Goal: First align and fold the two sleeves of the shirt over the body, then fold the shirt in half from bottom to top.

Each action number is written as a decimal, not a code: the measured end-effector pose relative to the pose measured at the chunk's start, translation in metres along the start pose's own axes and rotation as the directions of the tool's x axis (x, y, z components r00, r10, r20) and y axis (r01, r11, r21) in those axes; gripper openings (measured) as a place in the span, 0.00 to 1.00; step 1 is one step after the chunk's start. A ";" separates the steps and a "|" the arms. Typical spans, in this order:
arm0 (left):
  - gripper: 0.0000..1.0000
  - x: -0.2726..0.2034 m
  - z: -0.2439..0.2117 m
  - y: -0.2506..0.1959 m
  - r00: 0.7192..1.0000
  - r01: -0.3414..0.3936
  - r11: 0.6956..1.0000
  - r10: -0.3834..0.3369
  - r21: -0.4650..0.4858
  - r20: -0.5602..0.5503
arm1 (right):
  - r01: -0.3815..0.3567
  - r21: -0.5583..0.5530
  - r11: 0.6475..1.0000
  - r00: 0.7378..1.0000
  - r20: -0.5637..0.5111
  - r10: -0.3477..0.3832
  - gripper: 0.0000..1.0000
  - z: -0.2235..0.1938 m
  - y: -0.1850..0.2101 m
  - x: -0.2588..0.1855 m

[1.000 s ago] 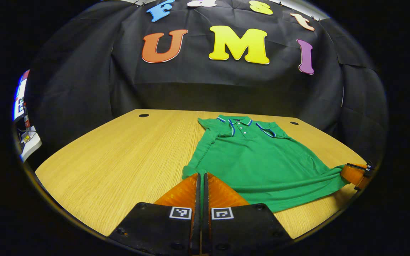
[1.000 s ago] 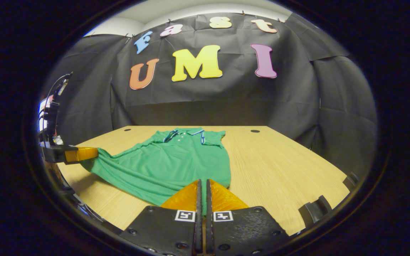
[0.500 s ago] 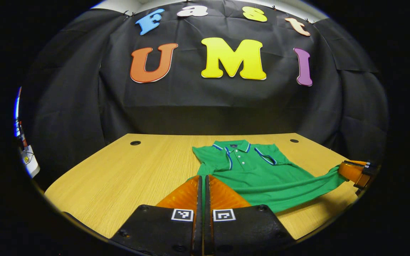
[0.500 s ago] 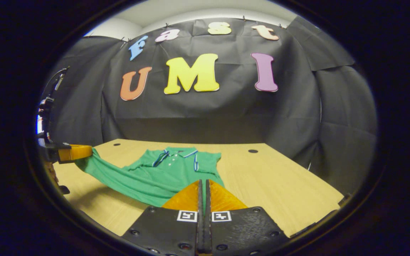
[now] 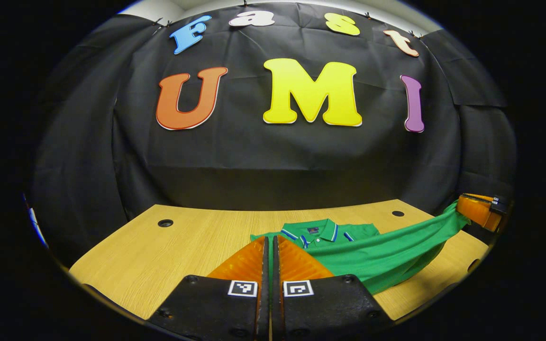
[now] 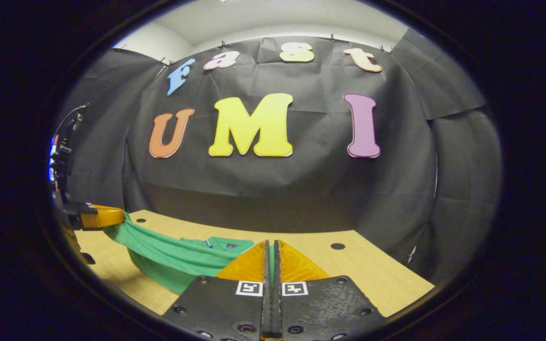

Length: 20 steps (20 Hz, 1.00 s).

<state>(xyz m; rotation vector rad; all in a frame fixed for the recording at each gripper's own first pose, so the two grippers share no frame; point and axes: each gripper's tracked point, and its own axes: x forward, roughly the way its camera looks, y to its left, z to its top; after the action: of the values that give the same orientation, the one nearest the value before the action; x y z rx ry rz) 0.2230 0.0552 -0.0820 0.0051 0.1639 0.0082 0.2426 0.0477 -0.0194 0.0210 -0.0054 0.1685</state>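
wooden surface [image 5: 197, 246] carries the shirt [image 5: 386, 255]; left tool [image 5: 269, 246] and right tool [image 6: 271, 251] each clamp its hem, lifted. carry both level toward the collar [image 5: 318, 233].

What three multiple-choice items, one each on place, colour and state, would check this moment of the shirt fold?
1. Where does the shirt's collar lie?
A. on the wooden table
B. on the floor
C. on a chair

2. What colour is the shirt?
A. red
B. green
C. white

3. How is the shirt's bottom hem held?
A. flat on the table, untouched
B. lifted, pinched by both the left gripper and right gripper
C. lifted by one gripper alone

Answers: 1 A, the collar rests on the tabletop; 2 B, the cloth is plainly green; 3 B, each gripper's fingers are closed on cloth raised off the table.
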 end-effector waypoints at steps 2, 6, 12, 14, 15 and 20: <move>0.07 0.027 0.007 0.000 1.000 0.006 0.999 -0.006 0.038 0.008 | 0.008 0.012 1.000 1.000 0.004 -0.008 0.00 0.012 0.002 0.027; 0.07 0.091 0.012 0.004 1.000 -0.013 0.997 0.012 0.070 0.007 | 0.017 0.018 1.000 0.998 -0.057 -0.016 0.00 0.008 0.010 0.097; 0.07 0.179 -0.005 0.020 0.998 -0.064 0.993 0.063 0.099 0.015 | 0.095 -0.010 0.995 0.982 -0.163 -0.095 0.00 -0.051 0.003 0.197; 0.08 0.203 -0.020 0.019 0.999 -0.052 0.993 0.052 0.109 0.009 | 0.110 -0.002 0.994 0.975 -0.196 -0.109 0.00 -0.072 -0.005 0.223; 0.08 0.214 -0.028 0.018 0.999 -0.053 0.990 0.054 0.130 0.000 | 0.109 0.013 0.994 0.973 -0.208 -0.104 0.00 -0.080 -0.007 0.234; 0.08 0.253 -0.053 0.009 0.999 -0.053 0.983 0.055 0.177 -0.004 | 0.110 0.003 0.994 0.967 -0.232 -0.106 0.00 -0.103 -0.008 0.281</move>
<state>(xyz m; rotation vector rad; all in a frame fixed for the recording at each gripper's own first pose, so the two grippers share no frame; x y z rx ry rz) 0.4643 0.0665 -0.1756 0.1867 0.1724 0.0476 0.5215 0.0893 -0.1207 0.0169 0.2297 0.0611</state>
